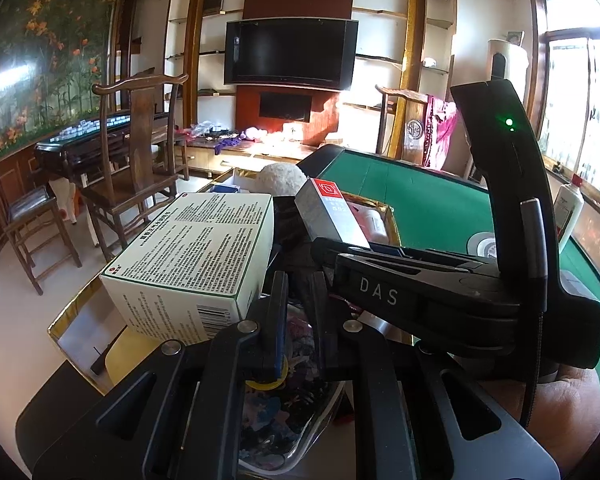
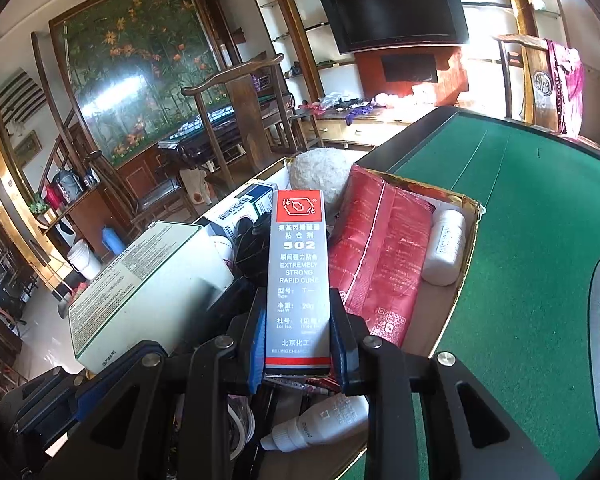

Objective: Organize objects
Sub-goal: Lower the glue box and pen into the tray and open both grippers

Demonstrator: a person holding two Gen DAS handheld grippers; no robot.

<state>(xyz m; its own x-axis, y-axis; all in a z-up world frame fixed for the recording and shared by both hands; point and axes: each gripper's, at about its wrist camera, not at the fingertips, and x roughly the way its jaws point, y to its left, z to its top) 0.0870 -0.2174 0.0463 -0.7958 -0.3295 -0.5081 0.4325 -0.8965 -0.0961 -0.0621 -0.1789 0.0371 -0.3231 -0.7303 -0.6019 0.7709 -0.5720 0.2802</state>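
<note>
Gripping a Glue Carton Over a Crowded Box

Clamped between the right gripper point(image 2: 298, 344) pads, the grey-and-red 502 glue carton point(image 2: 299, 272) stands upright above the gold-rimmed cardboard box point(image 2: 470, 240) on the green table point(image 2: 520, 208). Just right lies a red packet point(image 2: 380, 256), then a white bottle point(image 2: 444, 246); left sits a white printed carton point(image 1: 192, 256). The left gripper point(image 1: 298, 320) is clenched, holding nothing I can make out.

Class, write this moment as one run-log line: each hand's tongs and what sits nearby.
right tongs: shut on 502 glue box | left tongs: shut, empty | below: gold-edged tray, red pouch
</note>
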